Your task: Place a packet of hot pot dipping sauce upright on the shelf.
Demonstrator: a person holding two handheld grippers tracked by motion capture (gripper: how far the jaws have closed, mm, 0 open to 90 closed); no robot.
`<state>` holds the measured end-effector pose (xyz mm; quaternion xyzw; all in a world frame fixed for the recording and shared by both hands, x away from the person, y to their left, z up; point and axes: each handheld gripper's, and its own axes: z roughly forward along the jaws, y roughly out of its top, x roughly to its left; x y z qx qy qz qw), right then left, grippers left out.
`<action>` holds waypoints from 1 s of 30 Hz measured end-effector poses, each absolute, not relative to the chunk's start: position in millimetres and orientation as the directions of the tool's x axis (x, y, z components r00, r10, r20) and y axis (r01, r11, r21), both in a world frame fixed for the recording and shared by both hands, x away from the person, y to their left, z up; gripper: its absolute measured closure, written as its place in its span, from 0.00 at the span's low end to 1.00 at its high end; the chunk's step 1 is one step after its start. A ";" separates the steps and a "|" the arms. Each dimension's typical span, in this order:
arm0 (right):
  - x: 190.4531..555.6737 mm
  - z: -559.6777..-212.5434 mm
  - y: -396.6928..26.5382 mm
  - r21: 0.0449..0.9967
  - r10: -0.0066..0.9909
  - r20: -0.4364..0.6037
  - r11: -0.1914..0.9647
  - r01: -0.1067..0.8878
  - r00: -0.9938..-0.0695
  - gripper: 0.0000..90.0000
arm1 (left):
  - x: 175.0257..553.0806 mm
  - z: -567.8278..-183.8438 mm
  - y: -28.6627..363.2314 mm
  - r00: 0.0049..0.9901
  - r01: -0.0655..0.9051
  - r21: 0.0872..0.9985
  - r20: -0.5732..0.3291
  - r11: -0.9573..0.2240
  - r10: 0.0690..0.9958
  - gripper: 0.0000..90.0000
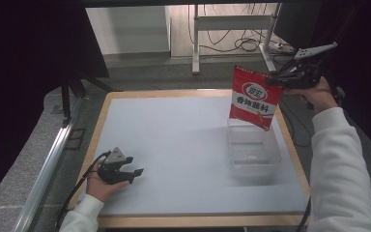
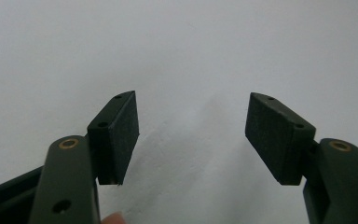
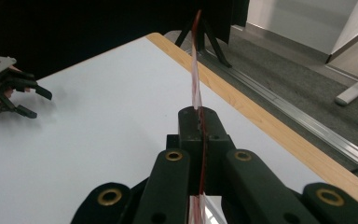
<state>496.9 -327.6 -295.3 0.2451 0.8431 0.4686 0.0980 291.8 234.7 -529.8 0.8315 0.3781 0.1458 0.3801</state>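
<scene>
Right gripper (image 1: 276,81) pinches a flat, glossy red packet (image 1: 253,98) (seen edge-on in its own view) above a clear rectangular container (image 1: 252,151); left gripper (image 1: 134,166) rests spread on the matte white tabletop (image 1: 174,140).

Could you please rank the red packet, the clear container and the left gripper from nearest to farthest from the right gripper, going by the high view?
1. Red packet: clamped in the right gripper, at the table's far right.
2. Clear container: below the packet, on the right side.
3. Left gripper: near left, across the table.
</scene>
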 end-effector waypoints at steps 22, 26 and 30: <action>488.1 -329.7 -324.1 0.832 0.615 0.030 0.421 0.360 -0.788 0.65 | 295.4 -529.4 234.0 0.693 0.503 0.750 -0.052 -0.430 0.719 0.38; 475.5 -317.4 -308.9 0.848 0.666 -0.022 0.407 0.339 -0.745 0.47 | 296.9 -528.8 234.3 0.702 0.495 0.751 -0.049 -0.437 0.710 0.38; 459.9 -307.1 -283.0 0.856 0.700 -0.082 0.414 0.310 -0.709 0.37 | 297.7 -526.9 235.3 0.714 0.482 0.760 -0.051 -0.436 0.698 0.38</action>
